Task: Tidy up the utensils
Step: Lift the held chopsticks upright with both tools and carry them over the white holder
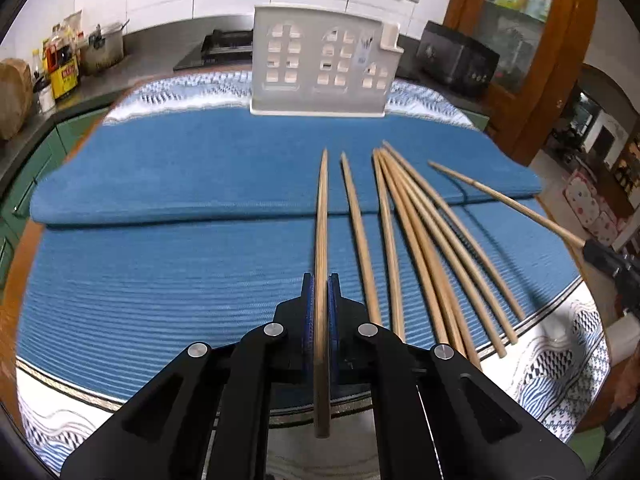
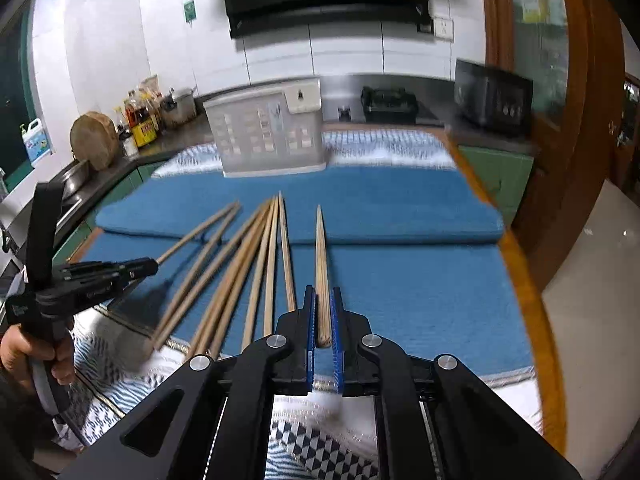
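On the blue mat (image 1: 180,184) — slender, pale bamboo chopsticks (image 1: 416,240), tapered, fanned out.

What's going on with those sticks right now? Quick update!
Left gripper shut on one chopstick. Right gripper shut on another chopstick. Loose chopsticks on blue mat. White holder ahead, unobstructed.

The right gripper (image 2: 324,320) clamps one wooden chopstick (image 2: 321,256), pointing toward twelve o'clock at the white utensil holder (image 2: 266,132). At nine o'clock, the left gripper (image 2: 150,266) holds another chopstick (image 2: 196,232).
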### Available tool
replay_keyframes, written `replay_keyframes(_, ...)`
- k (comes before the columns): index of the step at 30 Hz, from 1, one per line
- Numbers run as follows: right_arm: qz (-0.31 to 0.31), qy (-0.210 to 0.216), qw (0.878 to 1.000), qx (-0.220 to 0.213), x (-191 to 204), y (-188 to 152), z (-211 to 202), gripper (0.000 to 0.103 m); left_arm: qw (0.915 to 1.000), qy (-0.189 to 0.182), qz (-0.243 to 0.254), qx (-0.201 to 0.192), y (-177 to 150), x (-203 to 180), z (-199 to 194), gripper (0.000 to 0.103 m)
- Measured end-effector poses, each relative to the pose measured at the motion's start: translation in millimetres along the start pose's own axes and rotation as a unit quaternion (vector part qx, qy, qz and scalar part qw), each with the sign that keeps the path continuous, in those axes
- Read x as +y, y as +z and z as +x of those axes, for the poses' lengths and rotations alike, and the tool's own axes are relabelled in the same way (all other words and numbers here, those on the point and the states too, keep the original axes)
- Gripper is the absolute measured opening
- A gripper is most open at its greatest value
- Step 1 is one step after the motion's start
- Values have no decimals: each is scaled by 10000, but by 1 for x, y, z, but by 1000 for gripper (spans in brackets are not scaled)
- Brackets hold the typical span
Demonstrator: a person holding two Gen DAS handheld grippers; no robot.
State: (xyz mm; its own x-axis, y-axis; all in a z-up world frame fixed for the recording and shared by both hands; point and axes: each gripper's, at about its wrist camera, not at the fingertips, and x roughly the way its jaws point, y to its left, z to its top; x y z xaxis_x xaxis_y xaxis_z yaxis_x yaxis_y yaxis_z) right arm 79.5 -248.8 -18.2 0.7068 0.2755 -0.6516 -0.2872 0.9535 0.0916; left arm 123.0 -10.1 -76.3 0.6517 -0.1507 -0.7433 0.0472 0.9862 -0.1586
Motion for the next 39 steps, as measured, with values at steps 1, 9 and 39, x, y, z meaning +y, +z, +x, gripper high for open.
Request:
replay_keyframes(1, -29, -18, 10000, -64, 1, 4, -3, 7, 10000, 29, 2, -19, 0, 1, -1, 5)
replay_keyframes(9, -150, 121, 9995, -248, 5, 29, -14, 7, 9992, -132, -78, -357, 11, 5, -20, 5)
replay_keyframes(39, -1166, 219, 9917, -497, 29, 254, -8, 7, 9877, -420, 718, -1322, 174, -9, -85, 5)
